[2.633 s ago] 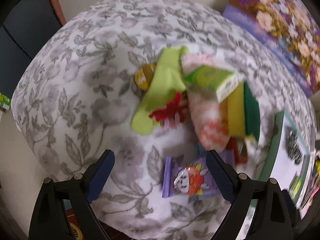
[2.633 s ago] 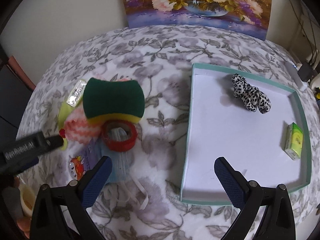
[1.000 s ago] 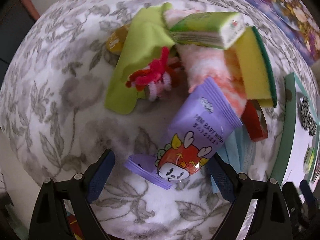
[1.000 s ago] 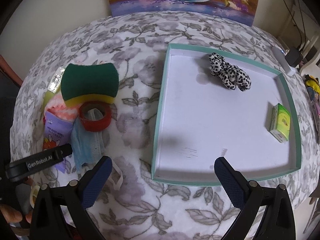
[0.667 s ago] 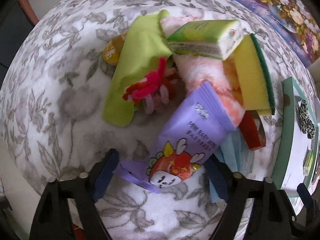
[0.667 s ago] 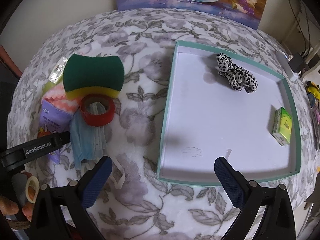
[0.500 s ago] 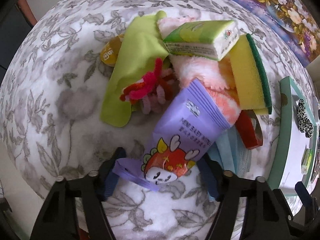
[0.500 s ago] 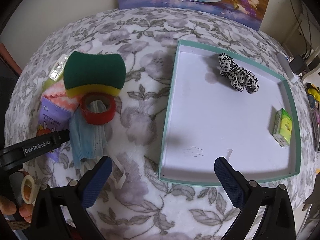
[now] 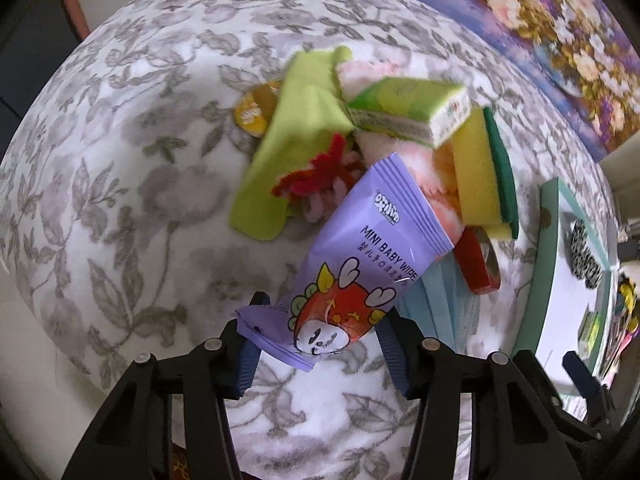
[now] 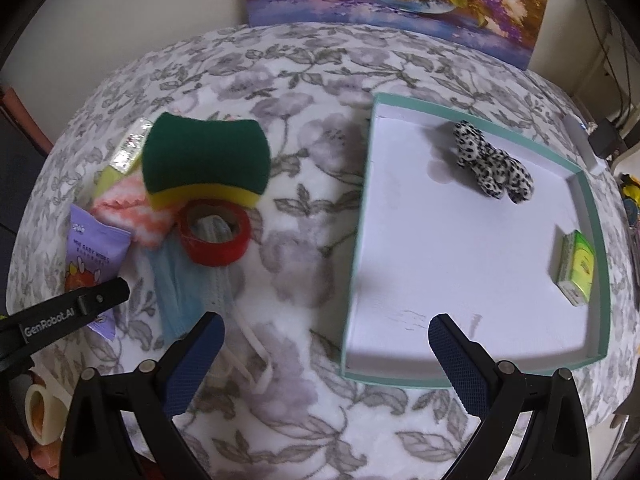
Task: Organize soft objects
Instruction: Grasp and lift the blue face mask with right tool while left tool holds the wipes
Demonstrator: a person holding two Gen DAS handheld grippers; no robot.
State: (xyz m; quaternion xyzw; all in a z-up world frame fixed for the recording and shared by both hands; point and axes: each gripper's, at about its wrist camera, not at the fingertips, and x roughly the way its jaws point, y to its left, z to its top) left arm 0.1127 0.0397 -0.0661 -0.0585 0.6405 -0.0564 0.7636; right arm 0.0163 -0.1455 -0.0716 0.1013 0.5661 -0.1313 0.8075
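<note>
while the left gripper [image 9: 320, 340] has just been closing, its jaws now pinch the bottom seam of the purple baby wipes pack [image 9: 360, 264], which hangs lifted at the near edge of the pile of soft things, clear of the floral cloth [image 9: 120, 200]. i judge the pack light, squashy and slick, so a hold low on the crimped seam could slip; gripping deeper across the body looks safer. my right gripper [image 10: 324, 360] hangs unclenched and empty near the teal tray [image 10: 360, 220], where the pack probably belongs.
</note>
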